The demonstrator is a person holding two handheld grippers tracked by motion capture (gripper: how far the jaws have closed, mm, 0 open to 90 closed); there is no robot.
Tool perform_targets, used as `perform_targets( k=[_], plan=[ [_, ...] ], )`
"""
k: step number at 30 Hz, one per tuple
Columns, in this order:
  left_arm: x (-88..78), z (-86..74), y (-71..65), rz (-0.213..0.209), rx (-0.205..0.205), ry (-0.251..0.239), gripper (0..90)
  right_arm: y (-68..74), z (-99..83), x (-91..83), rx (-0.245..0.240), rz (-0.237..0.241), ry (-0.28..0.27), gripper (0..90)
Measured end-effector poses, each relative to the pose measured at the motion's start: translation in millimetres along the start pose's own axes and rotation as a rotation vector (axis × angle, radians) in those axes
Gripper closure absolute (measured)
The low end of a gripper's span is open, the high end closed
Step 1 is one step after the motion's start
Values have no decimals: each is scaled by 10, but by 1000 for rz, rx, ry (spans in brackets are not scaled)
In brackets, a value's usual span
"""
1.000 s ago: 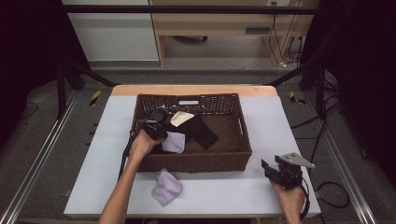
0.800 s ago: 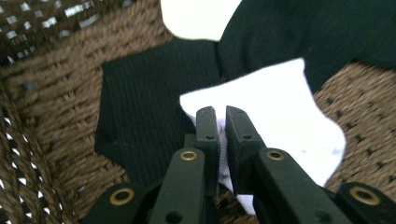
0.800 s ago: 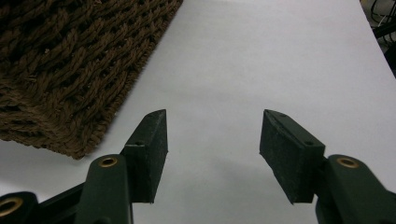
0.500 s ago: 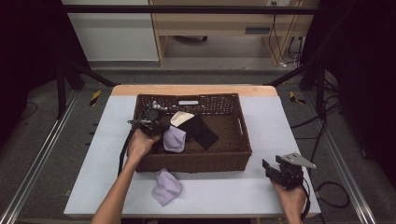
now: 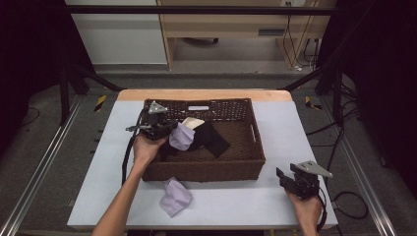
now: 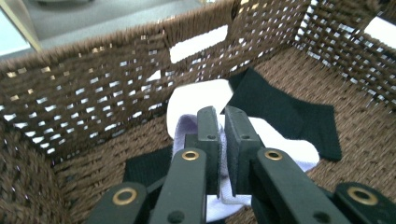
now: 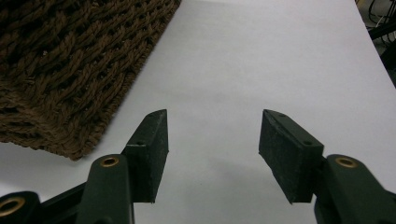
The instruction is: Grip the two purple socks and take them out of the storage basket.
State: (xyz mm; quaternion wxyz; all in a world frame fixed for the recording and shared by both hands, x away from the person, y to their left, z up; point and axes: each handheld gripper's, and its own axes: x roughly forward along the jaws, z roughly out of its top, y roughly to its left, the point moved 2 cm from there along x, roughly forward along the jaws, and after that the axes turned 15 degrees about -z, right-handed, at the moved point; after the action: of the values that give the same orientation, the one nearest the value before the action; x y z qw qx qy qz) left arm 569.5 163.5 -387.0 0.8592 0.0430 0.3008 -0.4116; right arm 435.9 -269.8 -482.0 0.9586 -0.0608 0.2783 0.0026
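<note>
- The left gripper [image 5: 164, 129] is over the basket's [image 5: 255, 147] 9 o'clock side, its jaws nearly closed and pinching a lilac cloth [image 5: 181, 136] that hangs inside the basket.
- In the left gripper view, the cloth [image 6: 285, 144] sits between the jaws above a black cloth [image 6: 285, 112] and a white piece [image 6: 196, 98] on the basket floor.
- A second lilac cloth [image 5: 175, 196] lies on the table [image 5: 236, 206] at the basket's 7 o'clock, just outside its front wall.
- The right gripper [image 5: 290, 179] rests at the table's 4 o'clock, jaws wide apart and holding nothing, the basket corner [image 7: 70, 70] at its 10 o'clock.
</note>
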Motion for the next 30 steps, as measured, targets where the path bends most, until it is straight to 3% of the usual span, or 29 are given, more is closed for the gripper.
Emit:
perform_targets(
  k=[15, 30],
  plan=[
    [-323, 116, -239, -21, 65, -157, 845, -3, 9, -3, 7, -4, -2, 427],
    [-846, 228, -634, -48, 172, -243, 843, -19, 11, -10, 10, -11, -6, 428]
  ],
)
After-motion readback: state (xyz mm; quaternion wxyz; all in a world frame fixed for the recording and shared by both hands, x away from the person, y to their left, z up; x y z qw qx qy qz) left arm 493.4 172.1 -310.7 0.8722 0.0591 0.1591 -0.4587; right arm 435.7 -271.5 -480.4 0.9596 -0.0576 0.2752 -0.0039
